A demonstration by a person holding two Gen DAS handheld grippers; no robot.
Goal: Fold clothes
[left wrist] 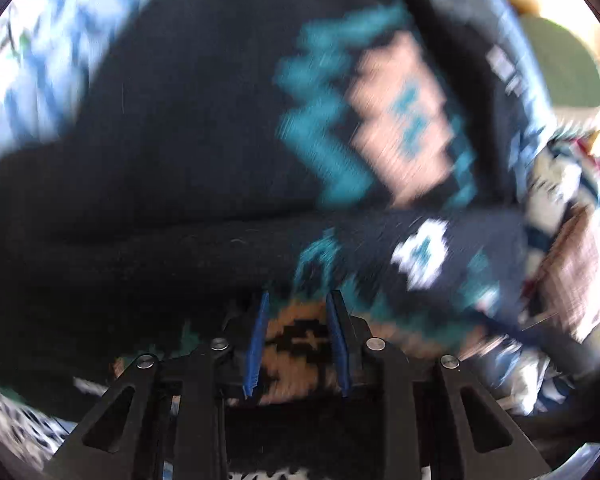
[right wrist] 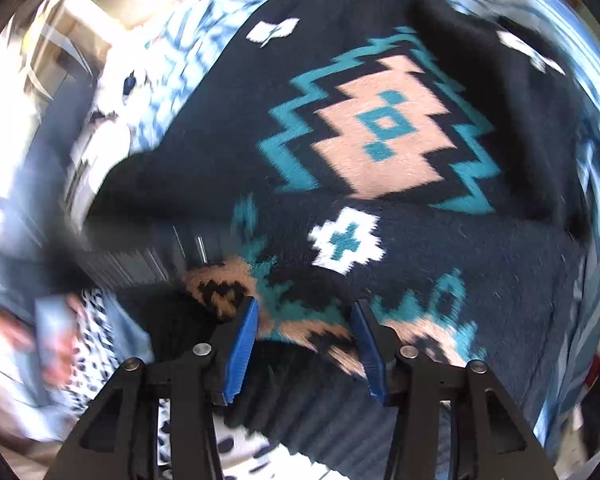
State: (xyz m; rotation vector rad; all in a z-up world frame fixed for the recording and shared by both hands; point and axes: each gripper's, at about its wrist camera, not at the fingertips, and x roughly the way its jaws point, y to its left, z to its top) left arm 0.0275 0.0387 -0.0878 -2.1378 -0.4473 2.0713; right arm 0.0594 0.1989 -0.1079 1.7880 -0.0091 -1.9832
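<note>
A black knitted sweater [left wrist: 172, 128] with a teal and peach diamond pattern [right wrist: 380, 132] fills both views, lying on a blue-and-white patterned bedspread [right wrist: 180, 52]. Its lower part is folded up over the body, forming a thick edge [left wrist: 180, 248]. My left gripper [left wrist: 298, 300] has its blue pads [left wrist: 256, 344] apart, with the sweater's peach and black patterned hem between them. My right gripper [right wrist: 305, 304] has its blue pads [right wrist: 242, 352] apart around the patterned hem edge [right wrist: 220, 288]. Both views are motion-blurred.
The bedspread [left wrist: 32, 60] surrounds the sweater. A patterned pillow or cloth [left wrist: 568, 264] lies at the right in the left wrist view, with a green object [left wrist: 564, 64] behind. A white spotted cloth [right wrist: 100, 320] and the bed's edge are at the lower left of the right wrist view.
</note>
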